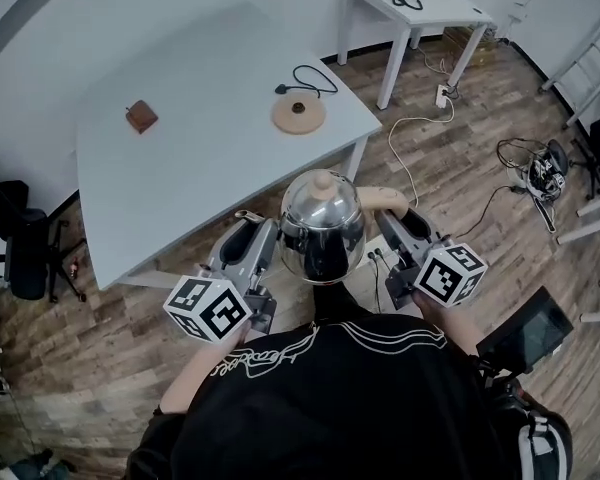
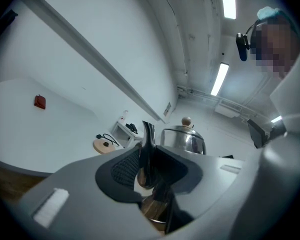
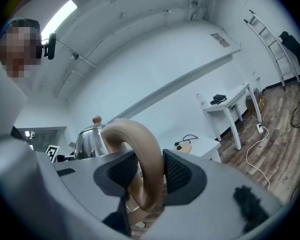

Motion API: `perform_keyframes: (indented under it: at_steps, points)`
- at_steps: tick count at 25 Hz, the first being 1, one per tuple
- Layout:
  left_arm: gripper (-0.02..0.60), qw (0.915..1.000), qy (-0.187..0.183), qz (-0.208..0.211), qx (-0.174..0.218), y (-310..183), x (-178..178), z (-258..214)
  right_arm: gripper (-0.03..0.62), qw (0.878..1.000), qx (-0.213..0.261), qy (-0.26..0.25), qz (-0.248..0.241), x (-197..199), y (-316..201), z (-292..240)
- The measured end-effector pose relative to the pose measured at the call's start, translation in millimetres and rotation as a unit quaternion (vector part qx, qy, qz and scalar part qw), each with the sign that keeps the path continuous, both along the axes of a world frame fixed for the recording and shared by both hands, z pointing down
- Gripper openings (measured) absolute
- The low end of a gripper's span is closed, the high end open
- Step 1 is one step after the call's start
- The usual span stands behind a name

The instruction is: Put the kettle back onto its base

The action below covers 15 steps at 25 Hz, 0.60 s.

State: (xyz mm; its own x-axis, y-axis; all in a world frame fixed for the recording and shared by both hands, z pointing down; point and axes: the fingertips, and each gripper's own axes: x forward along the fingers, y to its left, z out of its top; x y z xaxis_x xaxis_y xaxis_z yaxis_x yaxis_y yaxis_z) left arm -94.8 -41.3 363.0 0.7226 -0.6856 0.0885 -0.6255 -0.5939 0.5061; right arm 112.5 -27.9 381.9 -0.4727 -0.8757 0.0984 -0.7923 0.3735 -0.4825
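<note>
A shiny steel kettle (image 1: 322, 223) with a wooden lid knob hangs in the air just off the near corner of the white table (image 1: 180, 168). My left gripper (image 1: 254, 234) is shut on its thin spout (image 2: 149, 149). My right gripper (image 1: 394, 226) is shut on the tan curved handle (image 3: 140, 154). The kettle body (image 2: 184, 139) shows beyond the left jaws, and it (image 3: 90, 139) stands behind the handle in the right gripper view. The round wooden base (image 1: 298, 115) with a black cord lies on the table's far right part, and the base (image 2: 104, 145) (image 3: 185, 146) shows small in both gripper views.
A small brown object (image 1: 140, 117) lies on the table's left part. A second white table (image 1: 420, 8) with a black device stands at the back right. Cables and black gear (image 1: 545, 168) lie on the wood floor at right; a dark chair (image 1: 25, 248) stands at left.
</note>
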Motion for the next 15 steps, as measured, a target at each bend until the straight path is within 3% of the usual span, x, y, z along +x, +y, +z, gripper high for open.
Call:
perform_keyframes:
  at_steps: [6,11,15]
  points:
    - [0.107,0.9994,-0.011,-0.025,-0.021,-70.5,-0.2,19.8,0.155,1.0,-0.012,0.001,-0.029,-0.5,-84.3,18.4]
    - [0.107,0.9989,-0.02,-0.027,-0.034,-179.7,20.4,28.7,0.155,0.999,-0.023,0.009,-0.045,18.8,-194.8,24.5]
    - [0.107,0.9988,-0.028,-0.028,-0.028,-196.3,25.5,38.0,0.155,0.998,-0.013,0.016,-0.057,22.3,-214.5,28.9]
